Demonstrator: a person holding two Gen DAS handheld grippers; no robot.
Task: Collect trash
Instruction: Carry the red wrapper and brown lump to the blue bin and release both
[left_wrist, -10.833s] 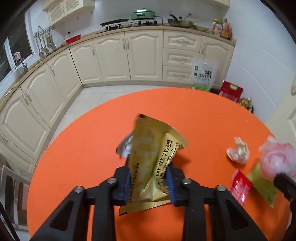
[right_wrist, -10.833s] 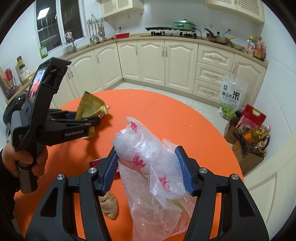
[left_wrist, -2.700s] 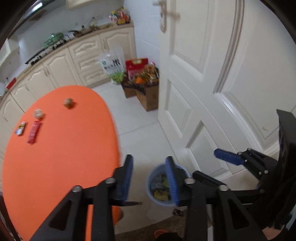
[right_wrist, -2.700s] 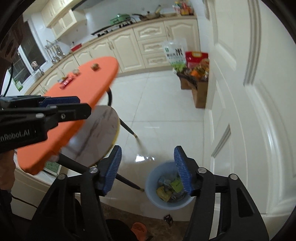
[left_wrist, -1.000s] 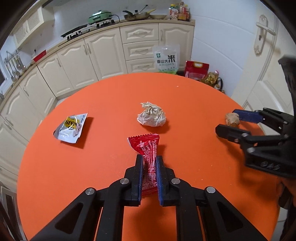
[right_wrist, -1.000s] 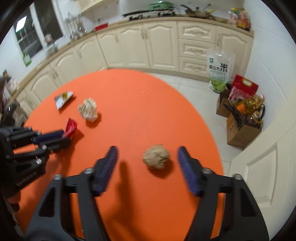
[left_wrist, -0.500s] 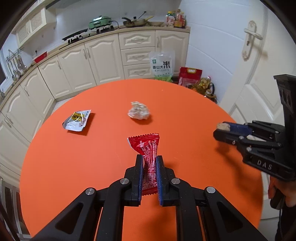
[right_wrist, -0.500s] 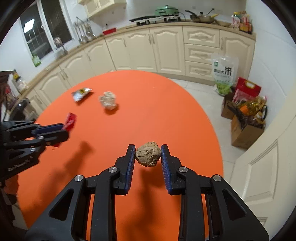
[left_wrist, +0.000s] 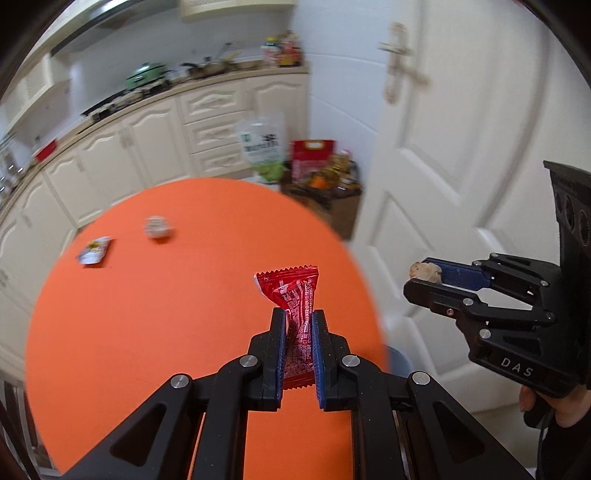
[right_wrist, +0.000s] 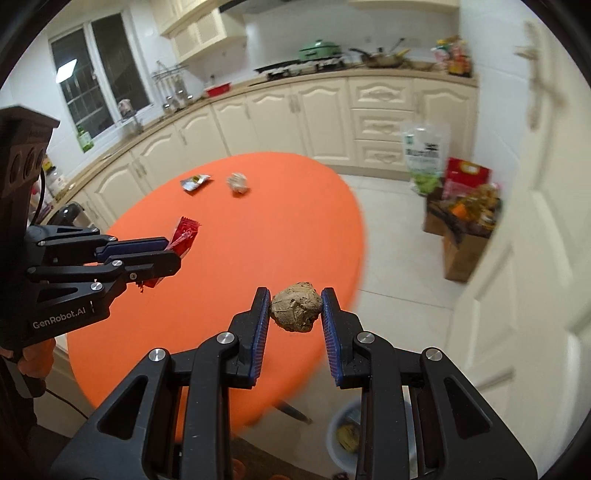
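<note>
My left gripper (left_wrist: 298, 314) is shut on a red snack wrapper (left_wrist: 295, 291), which stands up between the blue pads above the round orange table (left_wrist: 147, 314). My right gripper (right_wrist: 294, 293) is shut on a brown crumpled ball (right_wrist: 295, 308), held in the air past the table's edge. The right wrist view shows the left gripper (right_wrist: 173, 254) with the red wrapper (right_wrist: 186, 234) at the left. In the left wrist view the right gripper (left_wrist: 417, 277) holds the ball (left_wrist: 424, 271) at the right. A blue trash bin (right_wrist: 347, 435) with wrappers inside stands on the floor below.
On the far side of the table (right_wrist: 258, 240) lie a crumpled white paper (right_wrist: 237, 182) and a silver foil packet (right_wrist: 195, 182). A white door (left_wrist: 461, 166) is close on the right. A cardboard box (right_wrist: 461, 236) and bags stand by the cabinets.
The right gripper shut on the brown ball and lifted it off the table. Both grippers have risen and swung right with their loads, bringing the table edge, door and bin into view.
</note>
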